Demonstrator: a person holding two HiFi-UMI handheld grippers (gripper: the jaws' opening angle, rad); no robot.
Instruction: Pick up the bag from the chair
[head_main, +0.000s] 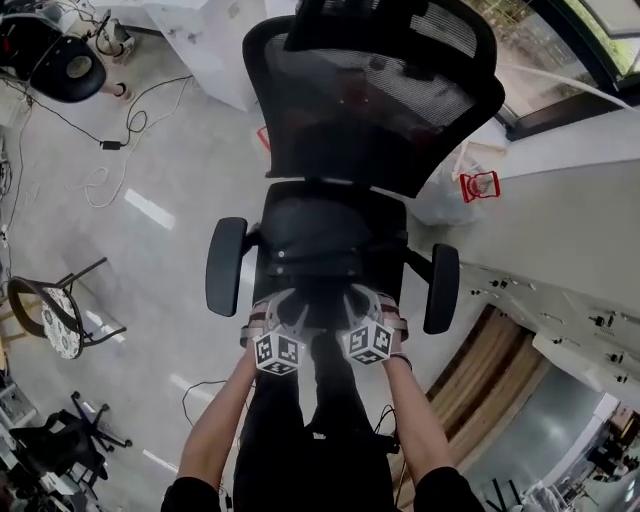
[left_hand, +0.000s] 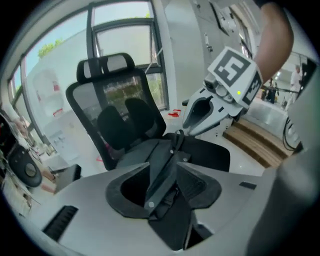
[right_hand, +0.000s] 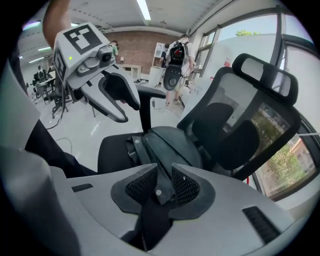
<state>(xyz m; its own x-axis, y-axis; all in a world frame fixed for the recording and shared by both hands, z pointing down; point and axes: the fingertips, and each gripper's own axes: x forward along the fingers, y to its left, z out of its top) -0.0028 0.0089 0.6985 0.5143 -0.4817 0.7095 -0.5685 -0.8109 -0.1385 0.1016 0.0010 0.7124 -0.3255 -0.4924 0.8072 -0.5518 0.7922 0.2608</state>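
Note:
A dark grey bag (head_main: 318, 235) lies on the seat of a black mesh-backed office chair (head_main: 375, 95). Both grippers are at the seat's front edge, side by side. The left gripper (head_main: 283, 308) is shut on a dark riveted strap (left_hand: 167, 167) of the bag; in the left gripper view the strap runs between its pads (left_hand: 162, 187). The right gripper (head_main: 360, 303) is likewise shut on a riveted strap (right_hand: 161, 172), which its pads (right_hand: 159, 186) pinch, with the bag's body (right_hand: 172, 142) just beyond. Each gripper also shows in the other's view: right gripper (left_hand: 200, 117), left gripper (right_hand: 115, 97).
The chair's armrests (head_main: 225, 265) (head_main: 441, 288) flank the grippers. A white plastic bag with red print (head_main: 455, 185) leans by a white counter (head_main: 570, 220) at the right. Cables (head_main: 110, 150) lie on the floor at the left, near a small stool (head_main: 50, 310).

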